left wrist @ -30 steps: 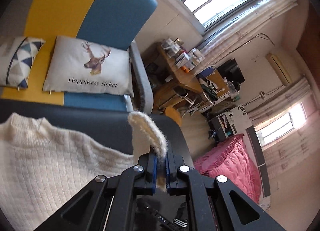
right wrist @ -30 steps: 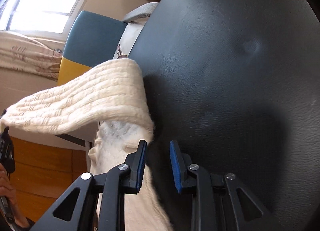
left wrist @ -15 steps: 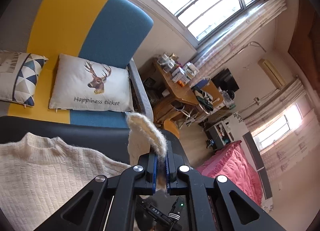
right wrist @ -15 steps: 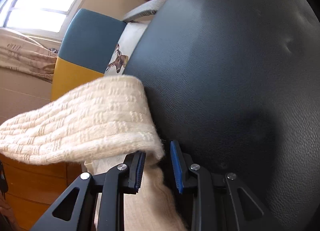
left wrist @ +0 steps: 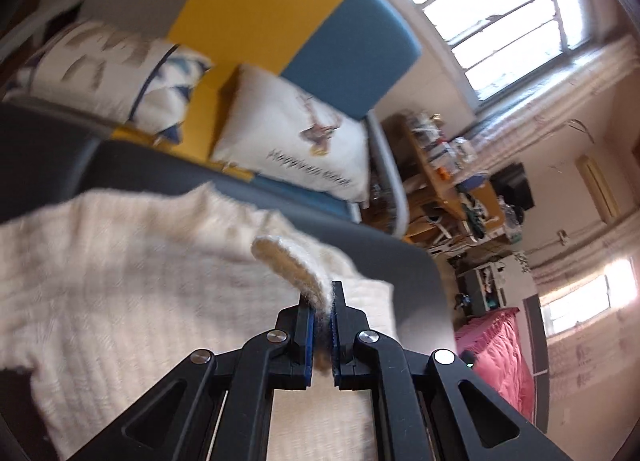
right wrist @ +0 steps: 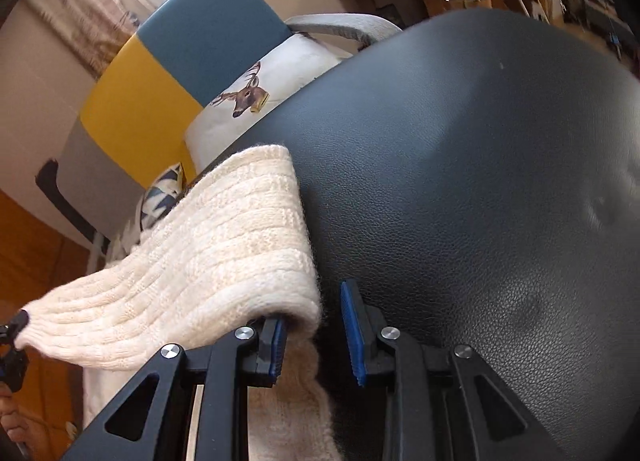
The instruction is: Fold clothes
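A sofa (left wrist: 296,17) with yellow, blue and grey parts sits at 12 o'clock, with a deer pillow (left wrist: 296,141) on it. A bright window (left wrist: 492,9) shines at 1 o'clock. A messy wooden desk (left wrist: 448,177) is at 3 o'clock. A pink bed (left wrist: 500,345) lies at 4 o'clock.

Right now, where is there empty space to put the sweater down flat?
The black leather surface lies bare to the right of the cream sweater, up to its curved far edge. The left is crowded: sweater under the left gripper, then the deer pillow.
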`<state>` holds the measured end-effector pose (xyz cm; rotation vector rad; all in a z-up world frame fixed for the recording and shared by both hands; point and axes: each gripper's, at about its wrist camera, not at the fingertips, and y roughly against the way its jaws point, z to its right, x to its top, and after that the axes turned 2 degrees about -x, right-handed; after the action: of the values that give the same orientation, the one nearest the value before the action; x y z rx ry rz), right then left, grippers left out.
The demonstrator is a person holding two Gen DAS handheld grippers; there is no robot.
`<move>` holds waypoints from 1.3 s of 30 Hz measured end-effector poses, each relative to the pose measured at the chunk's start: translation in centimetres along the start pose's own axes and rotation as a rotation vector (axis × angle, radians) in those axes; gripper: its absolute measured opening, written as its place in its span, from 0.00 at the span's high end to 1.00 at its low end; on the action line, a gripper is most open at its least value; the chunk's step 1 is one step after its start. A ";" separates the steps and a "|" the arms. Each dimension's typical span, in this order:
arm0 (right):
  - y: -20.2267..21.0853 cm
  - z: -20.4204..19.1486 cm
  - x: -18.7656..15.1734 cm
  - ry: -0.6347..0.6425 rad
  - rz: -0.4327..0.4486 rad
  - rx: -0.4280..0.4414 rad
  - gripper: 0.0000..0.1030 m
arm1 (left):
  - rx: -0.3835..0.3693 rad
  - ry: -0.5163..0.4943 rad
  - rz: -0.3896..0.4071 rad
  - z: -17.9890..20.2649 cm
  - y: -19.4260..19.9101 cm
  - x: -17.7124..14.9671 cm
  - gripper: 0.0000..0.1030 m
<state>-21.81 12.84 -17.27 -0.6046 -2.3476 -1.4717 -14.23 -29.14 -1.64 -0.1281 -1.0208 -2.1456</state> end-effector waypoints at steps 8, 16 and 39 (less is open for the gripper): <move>-0.1 -4.1 -0.7 0.288 0.010 -0.121 0.75 | 0.147 0.105 -0.049 -9.3 -2.2 -4.4 0.94; -0.6 -3.9 0.2 0.311 -0.068 -0.041 0.75 | 0.233 0.085 -0.084 -11.7 -3.5 -5.4 0.94; -3.5 4.2 0.0 -0.687 -0.139 0.520 0.62 | 0.309 0.037 -0.097 -10.8 -4.6 -5.5 0.93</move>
<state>-23.71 15.31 -21.77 -0.9106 -3.1777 -0.6751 -11.00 -31.67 -13.92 0.1107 -1.3458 -2.0379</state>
